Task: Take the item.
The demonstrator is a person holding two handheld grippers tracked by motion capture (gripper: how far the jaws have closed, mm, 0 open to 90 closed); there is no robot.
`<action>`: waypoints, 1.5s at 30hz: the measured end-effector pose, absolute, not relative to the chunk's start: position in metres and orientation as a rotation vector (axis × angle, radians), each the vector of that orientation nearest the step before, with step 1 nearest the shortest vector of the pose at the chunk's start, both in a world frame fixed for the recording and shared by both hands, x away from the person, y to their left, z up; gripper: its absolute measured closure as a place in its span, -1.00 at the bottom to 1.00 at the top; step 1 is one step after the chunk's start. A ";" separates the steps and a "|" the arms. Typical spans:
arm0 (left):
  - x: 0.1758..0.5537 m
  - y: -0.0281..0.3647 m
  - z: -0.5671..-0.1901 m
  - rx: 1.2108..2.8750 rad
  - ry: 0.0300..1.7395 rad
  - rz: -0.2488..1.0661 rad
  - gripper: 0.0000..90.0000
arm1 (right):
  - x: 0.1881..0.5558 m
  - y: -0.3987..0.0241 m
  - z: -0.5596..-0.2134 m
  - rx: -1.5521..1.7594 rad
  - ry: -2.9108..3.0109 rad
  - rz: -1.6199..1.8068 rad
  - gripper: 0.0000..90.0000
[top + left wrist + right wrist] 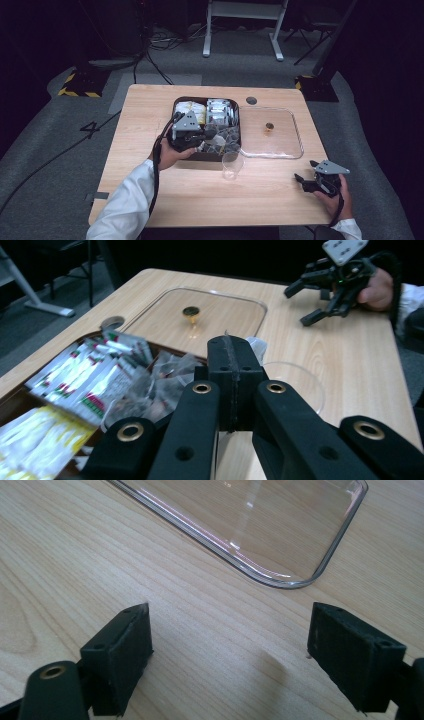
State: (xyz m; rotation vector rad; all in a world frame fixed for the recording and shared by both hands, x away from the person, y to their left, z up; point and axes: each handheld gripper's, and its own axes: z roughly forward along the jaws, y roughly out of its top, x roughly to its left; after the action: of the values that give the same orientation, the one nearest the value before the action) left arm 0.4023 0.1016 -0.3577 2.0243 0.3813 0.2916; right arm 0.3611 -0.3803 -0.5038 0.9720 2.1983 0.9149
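A dark room with grey carpet and trailing cables surrounded a pale wooden table (pixel 150 190). On it sat a dark tray (pixel 175 107) packed with sachets: yellow-printed ones (pixel 35 440) and red-and-white ones (pixel 95 382) lay to the left of the left gripper's jaws in the left gripper view, with small clear packets (pixel 160 385) just beyond them.

The left gripper (pixel 232 370) hung over the near right corner of the tray, its jaws pressed flat together. A sliver of something pale and crinkled (pixel 256 346) showed just behind the closed tips; whether it was pinched between them could not be told. Just beyond and to the right of those jaws stood a clear glass (pixel 232 165), close beside the tray's front edge.

Further ahead of the left gripper lay a clear flat lid (pixel 295 145) with a small brown knob (pixel 269 128) in its middle.

The right gripper (pixel 307 177) rested low at the table's near right edge, well apart from the glass. Its jaws stood wide apart with nothing but bare wood between them, and the lid's rounded corner (pixel 300 577) lay just ahead of them.
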 end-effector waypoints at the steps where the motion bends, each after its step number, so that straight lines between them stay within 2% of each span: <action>1: 0.401 0.100 -0.357 2.026 0.372 0.291 1.00 | 0.361 -0.380 -0.504 0.972 2.198 0.915 -0.60; 12: 0.393 0.081 -0.360 2.040 0.307 0.244 1.00 | 0.361 -0.380 -0.504 0.972 2.198 0.914 -0.60; 22: 0.396 0.057 -0.387 2.105 0.283 0.162 1.00 | 0.361 -0.380 -0.504 0.970 2.197 0.914 -0.60; 36: 0.401 0.044 -0.411 2.191 0.280 0.110 0.99 | 0.361 -0.380 -0.504 0.966 2.196 0.911 -0.59; 42: 0.401 0.039 -0.417 2.219 0.281 0.105 0.89 | 0.361 -0.380 -0.504 0.965 2.195 0.911 -0.60; 45: 0.402 0.037 -0.419 2.232 0.293 0.109 0.72 | 0.361 -0.380 -0.504 0.965 2.195 0.911 -0.60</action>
State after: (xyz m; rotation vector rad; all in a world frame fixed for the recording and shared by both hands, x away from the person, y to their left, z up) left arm 0.4020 0.0370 -0.4192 2.2321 0.2933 0.1087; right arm 0.3605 -0.3799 -0.5038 0.9649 2.1947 0.9106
